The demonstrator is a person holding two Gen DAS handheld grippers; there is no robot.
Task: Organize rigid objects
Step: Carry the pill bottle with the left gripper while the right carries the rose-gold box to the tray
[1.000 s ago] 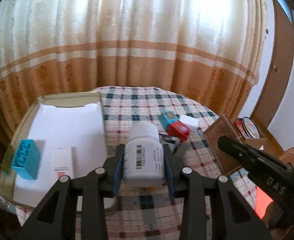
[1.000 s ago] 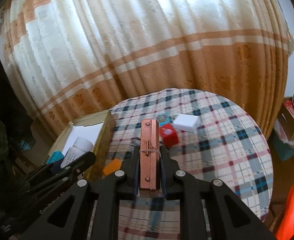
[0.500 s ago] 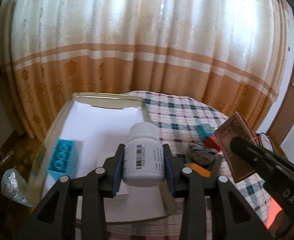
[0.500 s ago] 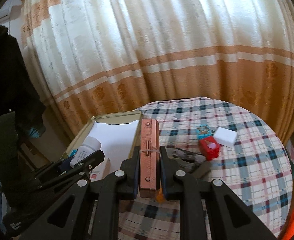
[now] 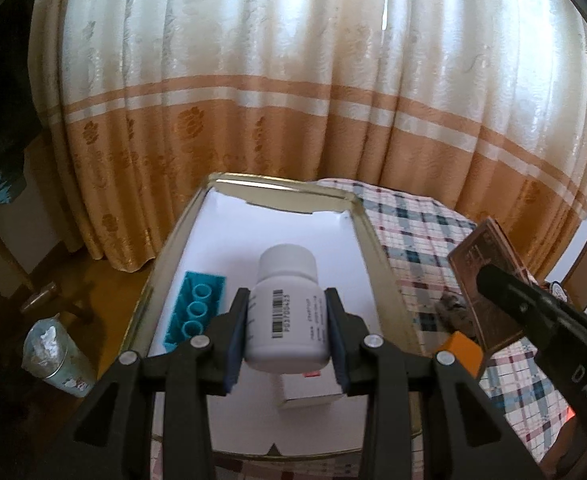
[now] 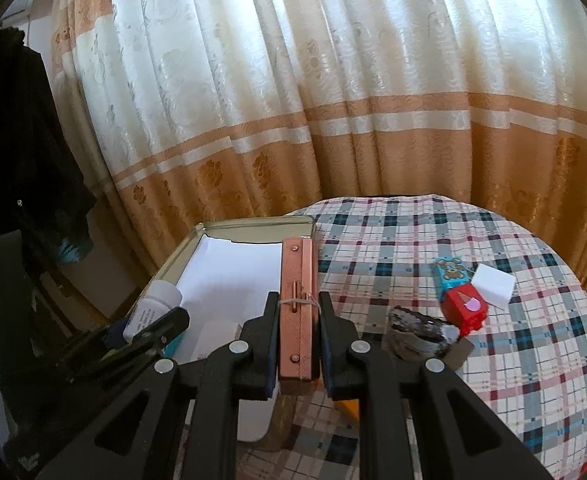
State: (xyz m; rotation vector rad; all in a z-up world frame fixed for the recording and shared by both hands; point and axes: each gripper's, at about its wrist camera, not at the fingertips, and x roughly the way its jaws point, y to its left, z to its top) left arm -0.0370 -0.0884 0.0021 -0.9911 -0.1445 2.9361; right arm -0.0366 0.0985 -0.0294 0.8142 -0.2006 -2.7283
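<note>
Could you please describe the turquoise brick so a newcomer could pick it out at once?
Find the shallow gold tray lined with white paper at the checked table's edge. Along its left wall lies the turquoise brick, the tray's only coloured item, with round studs on top.

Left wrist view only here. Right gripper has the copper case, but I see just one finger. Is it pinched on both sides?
Observer: Yes. The right gripper has a pad on each broad face of the copper case, clasp edge turned up.
Operator: What is loose on the checked cloth past the orange block?
Observer: A red block, a white block and a blue teddy-bear box, clustered together, well right of the tin.
</note>
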